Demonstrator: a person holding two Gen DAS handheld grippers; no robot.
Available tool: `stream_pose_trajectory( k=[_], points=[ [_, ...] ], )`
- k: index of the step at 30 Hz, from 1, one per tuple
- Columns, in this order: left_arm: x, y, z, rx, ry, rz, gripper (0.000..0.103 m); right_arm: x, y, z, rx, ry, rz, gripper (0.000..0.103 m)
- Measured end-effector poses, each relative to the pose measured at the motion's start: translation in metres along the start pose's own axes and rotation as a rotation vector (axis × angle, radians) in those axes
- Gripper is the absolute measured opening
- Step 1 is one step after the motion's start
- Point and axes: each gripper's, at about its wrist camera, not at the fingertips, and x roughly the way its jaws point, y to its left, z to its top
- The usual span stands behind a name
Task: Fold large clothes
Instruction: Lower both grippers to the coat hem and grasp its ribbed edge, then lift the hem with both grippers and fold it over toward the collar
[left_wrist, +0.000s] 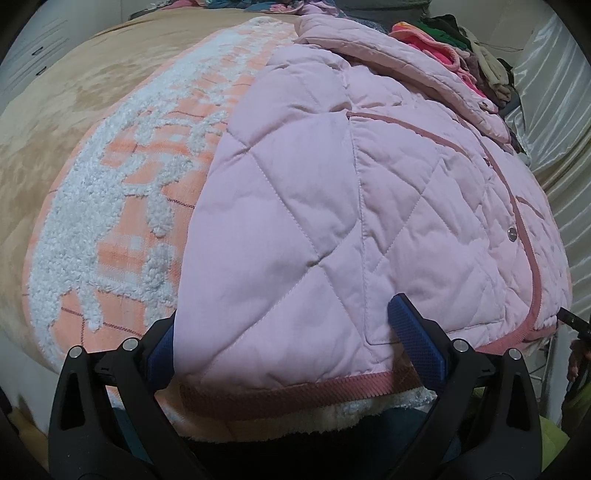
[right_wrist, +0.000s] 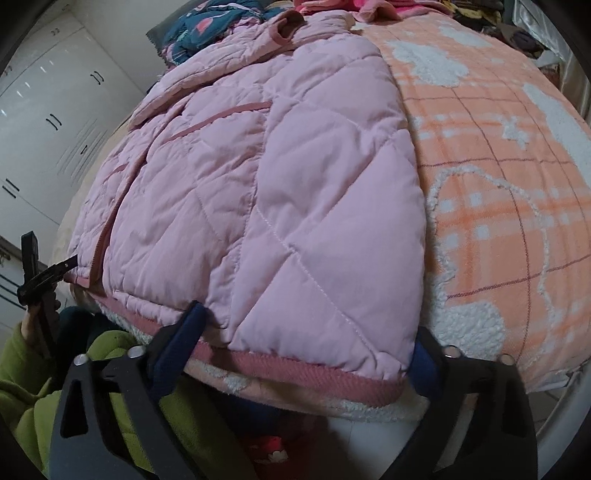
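A pink quilted jacket (left_wrist: 295, 192) lies flat, front up, on an orange and white fleece blanket (left_wrist: 122, 206) over the bed. Its darker pink hem (left_wrist: 295, 387) runs along the near edge. My left gripper (left_wrist: 286, 310) stands wide and straddles the jacket's near left corner: one finger is half hidden beside the side seam, the other rests on top of the fabric. In the right wrist view, my right gripper (right_wrist: 306, 321) straddles the jacket's (right_wrist: 258, 192) near right corner above the hem (right_wrist: 295, 369), jaws wide. The corner fills the gap and partly hides one finger.
A pile of mixed clothes (left_wrist: 461, 48) sits at the far end of the bed, with a dark blue patterned garment (right_wrist: 207, 26) beside the collar. White wardrobe doors (right_wrist: 48, 110) stand to one side. A green sleeve (right_wrist: 22, 369) is at the bed's near edge.
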Motion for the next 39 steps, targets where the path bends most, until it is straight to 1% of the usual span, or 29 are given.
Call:
stream_pose_trajectory(
  k=[1,2,3,4,6,9,10,11,12,13,14,15,16,17,20,22,25,29,33,39],
  points=[
    [-0.001,-0.002,0.000,0.010,-0.002,0.011,0.094,-0.001,0.001,0.000,0.003,-0.006,0.022,0.051],
    [-0.001,-0.005,0.001,0.021,-0.005,0.023,0.094,-0.002,0.003,0.001,0.007,-0.015,0.040,0.045],
    [-0.001,-0.006,0.001,0.023,-0.005,0.027,0.094,-0.004,0.006,0.003,0.001,-0.021,0.038,0.038],
    [-0.001,-0.006,0.001,0.020,-0.004,0.027,0.094,-0.005,0.011,0.006,-0.012,-0.024,0.031,0.033],
    [-0.002,-0.005,0.002,0.015,-0.001,0.025,0.094,-0.012,0.020,0.012,-0.032,-0.049,0.037,0.028],
    [-0.002,-0.005,0.002,0.012,0.002,0.017,0.089,-0.028,0.025,0.030,-0.001,-0.117,0.130,0.026],
    [-0.003,-0.007,0.003,0.011,-0.001,0.013,0.083,-0.034,0.025,0.035,0.009,-0.143,0.162,0.026],
    [-0.005,-0.009,0.004,0.011,-0.004,0.006,0.074,-0.041,0.026,0.041,0.012,-0.165,0.187,0.026],
    [-0.006,-0.011,0.005,0.010,-0.007,0.000,0.068,-0.044,0.028,0.046,0.012,-0.182,0.200,0.025],
    [-0.007,-0.014,0.006,0.016,-0.009,-0.003,0.056,-0.047,0.031,0.051,0.013,-0.197,0.210,0.025],
    [-0.010,-0.020,0.009,0.036,-0.020,-0.004,0.039,-0.049,0.034,0.056,0.013,-0.208,0.218,0.025],
    [-0.012,-0.024,0.011,0.051,-0.027,0.003,0.032,-0.050,0.036,0.059,0.010,-0.217,0.220,0.025],
    [-0.014,-0.029,0.014,0.072,-0.032,0.015,0.023,-0.052,0.038,0.064,0.007,-0.229,0.222,0.025],
    [-0.016,-0.032,0.017,0.086,-0.036,0.019,0.018,-0.053,0.040,0.066,0.006,-0.236,0.225,0.025],
    [-0.022,-0.038,0.024,0.104,-0.052,0.010,0.013,-0.059,0.041,0.077,0.037,-0.266,0.256,0.025],
    [-0.030,-0.041,0.031,0.117,-0.074,-0.001,0.011,-0.063,0.036,0.083,0.071,-0.277,0.277,0.025],
    [-0.043,-0.045,0.043,0.129,-0.117,-0.019,0.010,-0.069,0.034,0.089,0.084,-0.290,0.280,0.024],
    [-0.060,-0.053,0.062,0.140,-0.180,-0.037,0.010,-0.083,0.038,0.107,0.061,-0.333,0.264,0.024],
    [-0.077,-0.060,0.093,0.119,-0.245,-0.072,0.010,-0.096,0.043,0.128,0.037,-0.380,0.255,0.023],
    [-0.092,-0.080,0.141,0.133,-0.318,-0.071,0.010,-0.113,0.047,0.164,0.006,-0.451,0.245,0.023]
  ],
)
